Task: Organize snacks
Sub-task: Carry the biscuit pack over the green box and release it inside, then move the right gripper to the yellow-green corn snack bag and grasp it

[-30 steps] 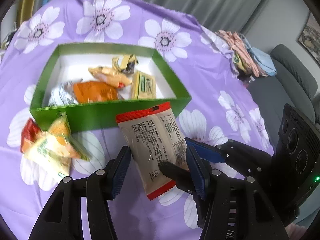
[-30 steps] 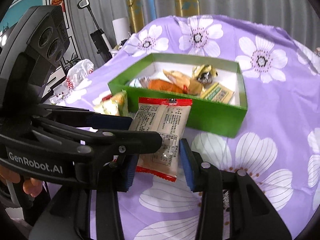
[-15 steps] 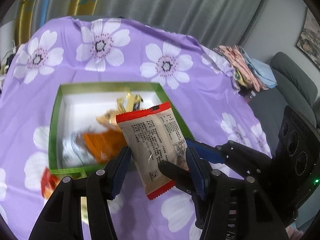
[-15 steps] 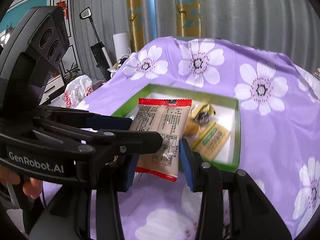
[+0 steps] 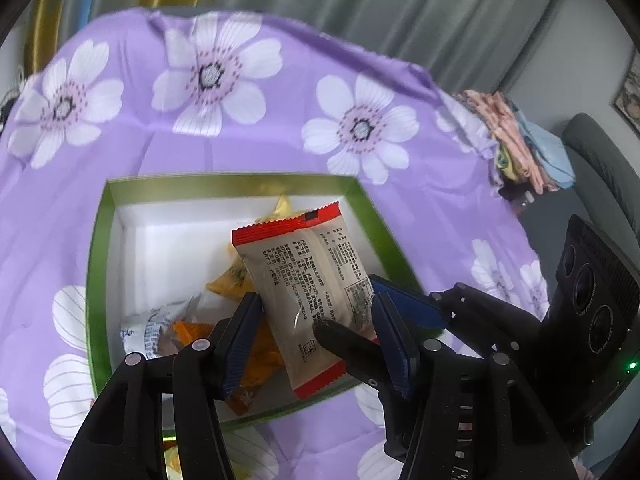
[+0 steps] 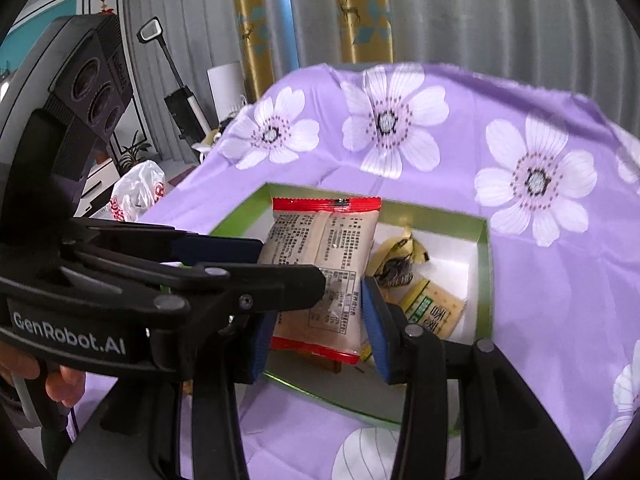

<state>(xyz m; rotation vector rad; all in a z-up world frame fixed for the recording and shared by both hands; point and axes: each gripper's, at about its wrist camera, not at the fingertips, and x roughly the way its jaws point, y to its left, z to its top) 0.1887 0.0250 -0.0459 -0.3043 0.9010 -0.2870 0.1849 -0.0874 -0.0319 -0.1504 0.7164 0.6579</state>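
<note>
Both grippers grasp one beige snack packet (image 5: 308, 292) together: the left gripper (image 5: 316, 334) and the right gripper (image 6: 316, 330) each clench it. The right one's jaws have just been opening slightly. Below them sits the green box (image 5: 98, 248) of snacks.

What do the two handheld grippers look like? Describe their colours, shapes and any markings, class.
Both are black plastic. The left gripper and right gripper each have two angular fingers faced with ribbed blue pads and dotted with silver rivets. Seen from the right wrist, the left gripper's side reads "GenRobot.AI" in white, and its black housing carries three round lenses. A small green light glows on the right gripper's housing.

Soft, even daylight; fisheye-bent dark corners, slight motion blur.
</note>
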